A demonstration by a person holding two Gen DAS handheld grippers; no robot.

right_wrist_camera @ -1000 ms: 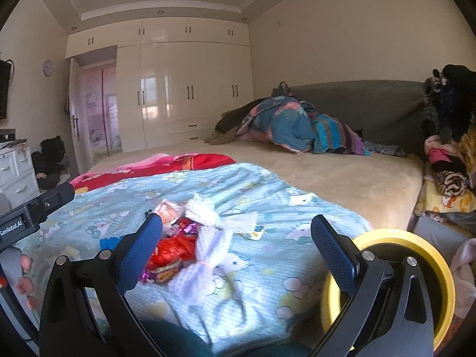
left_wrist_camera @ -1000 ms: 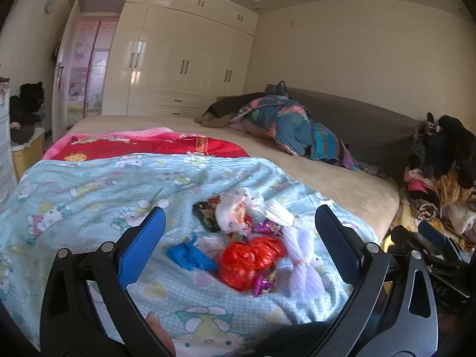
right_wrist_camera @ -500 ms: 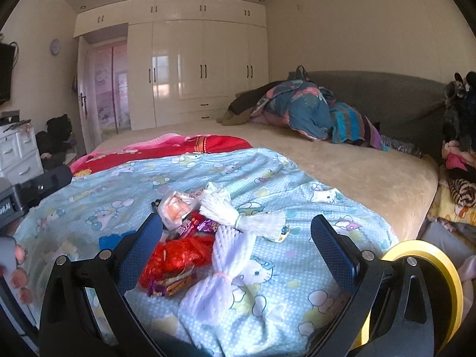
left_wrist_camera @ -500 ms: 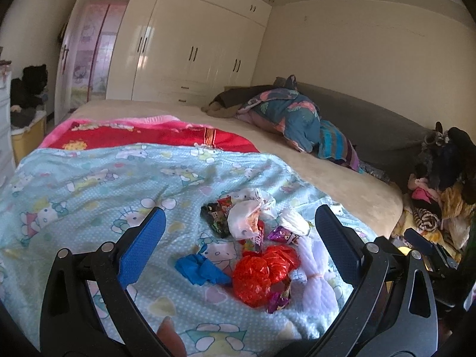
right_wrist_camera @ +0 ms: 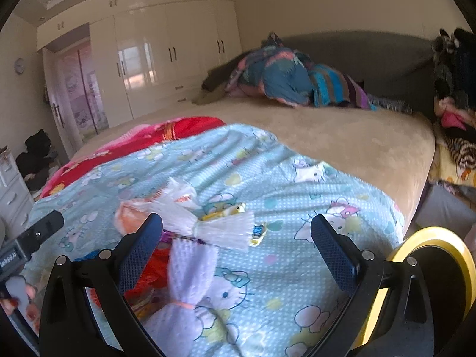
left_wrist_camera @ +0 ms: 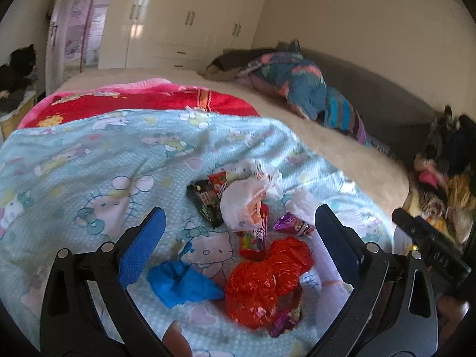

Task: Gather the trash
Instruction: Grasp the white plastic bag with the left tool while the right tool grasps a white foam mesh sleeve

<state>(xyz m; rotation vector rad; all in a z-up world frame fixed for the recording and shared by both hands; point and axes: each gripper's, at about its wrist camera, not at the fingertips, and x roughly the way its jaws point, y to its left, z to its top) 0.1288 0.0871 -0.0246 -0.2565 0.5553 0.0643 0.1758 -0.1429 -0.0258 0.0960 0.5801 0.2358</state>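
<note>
Tools left point(left_wrist_camera: 239, 238) and right point(right_wrist_camera: 236, 239) gape wide, empty, above trash pile point(left_wrist_camera: 261, 273) on blanket point(left_wrist_camera: 89, 160).

We have open air over the bed, and our left gripper point(left_wrist_camera: 238, 244) hangs with its jaws spread wide above the heap of wrappers. The red bag point(left_wrist_camera: 264, 279) and blue scrap point(left_wrist_camera: 181, 282) lie close together, nearly touching. Bare blanket point(left_wrist_camera: 89, 160) to the left gives us room. Our right gripper point(right_wrist_camera: 236, 241), also spread, faces the white foam nets point(right_wrist_camera: 190, 270); clear blanket lies right of them, then the yellow-rimmed bin point(right_wrist_camera: 431, 235) by the bed edge.
</note>
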